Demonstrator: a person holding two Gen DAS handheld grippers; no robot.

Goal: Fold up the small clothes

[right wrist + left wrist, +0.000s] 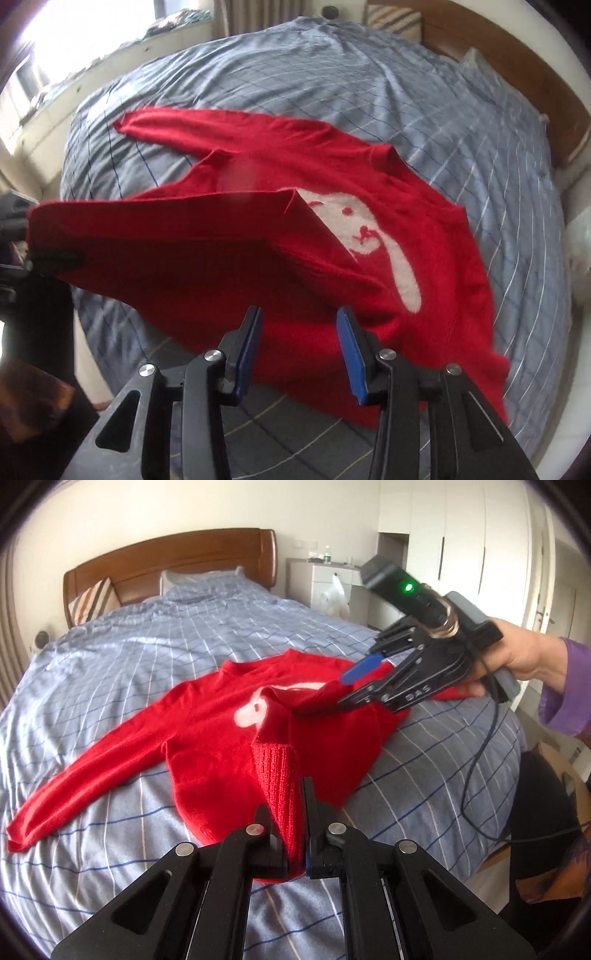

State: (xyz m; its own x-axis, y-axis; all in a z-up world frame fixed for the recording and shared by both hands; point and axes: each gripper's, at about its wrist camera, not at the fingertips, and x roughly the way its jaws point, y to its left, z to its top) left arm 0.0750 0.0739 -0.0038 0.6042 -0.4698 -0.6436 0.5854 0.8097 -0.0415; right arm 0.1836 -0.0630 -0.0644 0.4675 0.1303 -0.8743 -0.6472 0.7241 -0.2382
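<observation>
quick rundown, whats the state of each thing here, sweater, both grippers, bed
red sweater: on the bed, partly folded, one sleeve pulled across the rabbit design
sleeve cuff: lifted, pinched in the left gripper
other sleeve: spread flat on the cover
left gripper: shut on the sleeve cuff
right gripper: open, nothing between its pads, hovering at the sweater
bed cover: spread out, wrinkled

Daylight fills both my views. In the right wrist view the window (85,33) at upper left is blown out to white glare. Fisheye curvature bends the bed (110,664) grid lines toward dark vignetted corners. The red sweater (332,229) shows motion blur along its lifted edge. Shadows are soft. My right gripper (364,685) appears slightly smeared in the left wrist view.
</observation>
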